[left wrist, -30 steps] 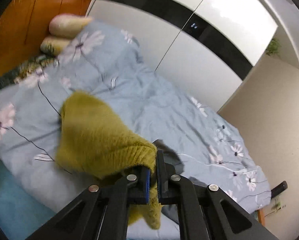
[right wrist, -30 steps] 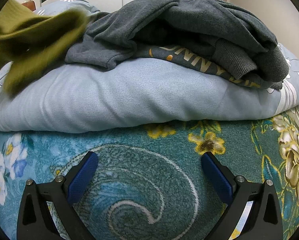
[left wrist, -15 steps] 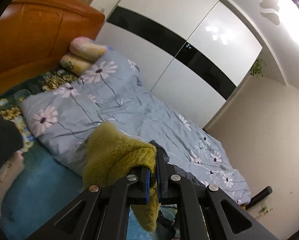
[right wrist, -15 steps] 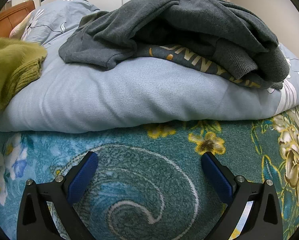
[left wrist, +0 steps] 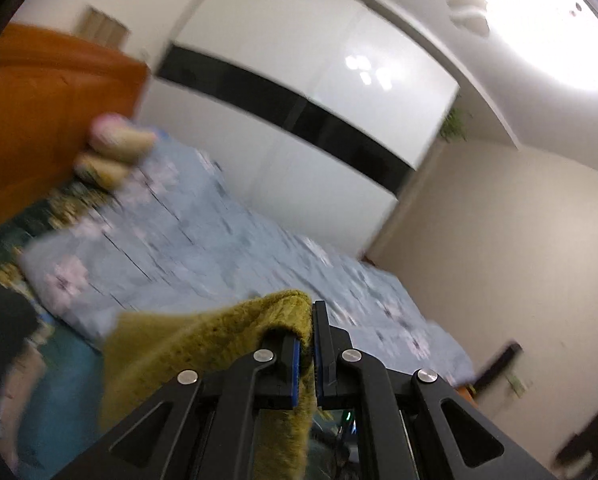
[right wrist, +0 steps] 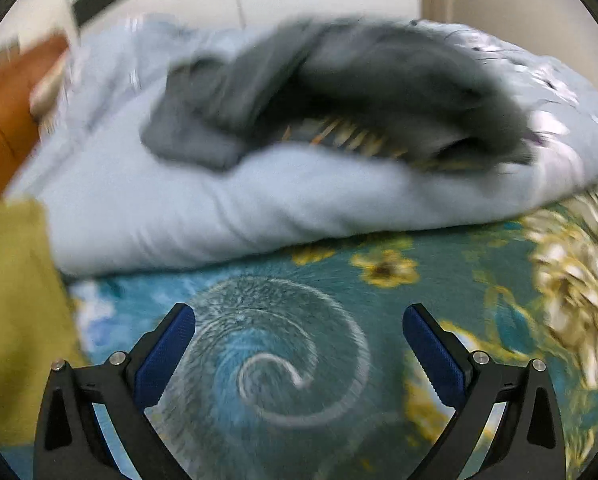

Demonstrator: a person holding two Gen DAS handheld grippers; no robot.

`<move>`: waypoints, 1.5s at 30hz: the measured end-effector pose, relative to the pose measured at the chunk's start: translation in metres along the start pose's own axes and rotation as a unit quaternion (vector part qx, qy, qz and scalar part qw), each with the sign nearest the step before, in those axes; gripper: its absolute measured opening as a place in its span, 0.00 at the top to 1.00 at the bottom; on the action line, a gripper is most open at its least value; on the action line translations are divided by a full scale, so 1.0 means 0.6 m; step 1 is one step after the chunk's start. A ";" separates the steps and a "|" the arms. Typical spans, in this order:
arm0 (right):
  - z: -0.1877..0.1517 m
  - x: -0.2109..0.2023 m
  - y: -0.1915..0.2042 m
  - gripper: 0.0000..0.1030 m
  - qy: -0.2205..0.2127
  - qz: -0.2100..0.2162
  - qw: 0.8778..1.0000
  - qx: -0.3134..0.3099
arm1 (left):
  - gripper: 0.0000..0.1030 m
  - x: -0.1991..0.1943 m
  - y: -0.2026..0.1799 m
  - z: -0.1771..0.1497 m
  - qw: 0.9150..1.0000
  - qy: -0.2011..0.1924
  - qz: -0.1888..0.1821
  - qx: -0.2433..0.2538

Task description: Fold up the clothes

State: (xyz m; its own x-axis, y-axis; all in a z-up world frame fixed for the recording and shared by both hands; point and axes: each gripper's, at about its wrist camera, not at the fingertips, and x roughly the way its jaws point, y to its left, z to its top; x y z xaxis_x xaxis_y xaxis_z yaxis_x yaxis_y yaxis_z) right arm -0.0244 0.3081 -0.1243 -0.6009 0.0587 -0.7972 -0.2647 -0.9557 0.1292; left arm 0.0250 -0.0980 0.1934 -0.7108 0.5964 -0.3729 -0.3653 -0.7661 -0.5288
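Note:
My left gripper [left wrist: 306, 354] is shut on the edge of an olive-green knit sweater [left wrist: 187, 344], which hangs from the jaws and drapes to the left, lifted above the bed. The same sweater shows at the left edge of the right wrist view [right wrist: 15, 312]. My right gripper [right wrist: 299, 340] is open and empty, low over the teal floral blanket [right wrist: 283, 360]. A pile of dark grey clothes [right wrist: 339, 92] lies on the folded light-blue duvet [right wrist: 179, 208] beyond it. Both views are motion-blurred.
The light-blue floral duvet [left wrist: 203, 248] covers the bed, with pillows [left wrist: 119, 148] against an orange wooden headboard [left wrist: 39, 120]. A white wardrobe with a black band [left wrist: 299, 120] stands behind the bed. A beige wall [left wrist: 499, 260] is on the right.
My left gripper has lifted the green sweater higher and tilted up. The sweater now hangs lower at the right view's left edge. My right gripper has risen and drawn back a little.

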 end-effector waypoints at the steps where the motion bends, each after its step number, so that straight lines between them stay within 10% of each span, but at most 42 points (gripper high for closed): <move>1: 0.000 -0.027 -0.015 0.00 -0.009 0.000 1.000 0.007 | 0.95 0.026 -0.006 -0.018 1.000 0.021 -0.012 0.000; 7: 0.001 -0.186 -0.107 0.00 -0.066 0.000 0.997 0.048 | 0.95 0.230 -0.057 -0.207 0.980 0.188 -0.064 -0.012; 11: -0.037 -0.254 -0.173 0.00 -0.065 -0.045 0.995 0.056 | 0.95 0.355 -0.098 -0.356 0.949 0.309 -0.062 -0.013; 17: -0.097 -0.252 -0.196 0.00 -0.030 -0.082 0.995 0.038 | 0.85 0.379 -0.083 -0.471 0.917 0.398 -0.032 -0.024; 23: -0.105 -0.224 -0.092 0.02 -0.019 -0.028 0.999 -0.018 | 0.48 0.266 0.014 -0.409 0.941 0.317 -0.050 -0.105; 27: -0.103 -0.213 0.031 0.08 -0.029 0.028 0.992 -0.117 | 0.43 0.171 0.129 -0.383 0.965 0.202 0.098 -0.135; 37: -0.172 -0.130 0.326 0.08 -0.035 0.084 0.916 -0.390 | 0.43 0.066 0.317 -0.444 0.922 0.121 0.242 -0.278; 41: -0.205 -0.093 0.398 0.11 -0.042 0.048 0.884 -0.463 | 0.41 0.049 0.324 -0.440 0.926 0.100 0.236 -0.278; 45: -0.212 -0.041 0.404 0.74 0.005 -0.019 0.870 -0.493 | 0.41 0.043 0.336 -0.446 0.922 0.098 0.229 -0.296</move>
State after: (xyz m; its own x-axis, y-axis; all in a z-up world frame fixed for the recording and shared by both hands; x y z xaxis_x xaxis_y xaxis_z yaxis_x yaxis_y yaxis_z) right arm 0.0223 0.0382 -0.1486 -0.5982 0.0978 -0.7954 0.4939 -0.7366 -0.4620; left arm 0.0939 -0.1732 -0.1267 -0.5661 0.3188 -0.7602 0.3793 -0.7181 -0.5835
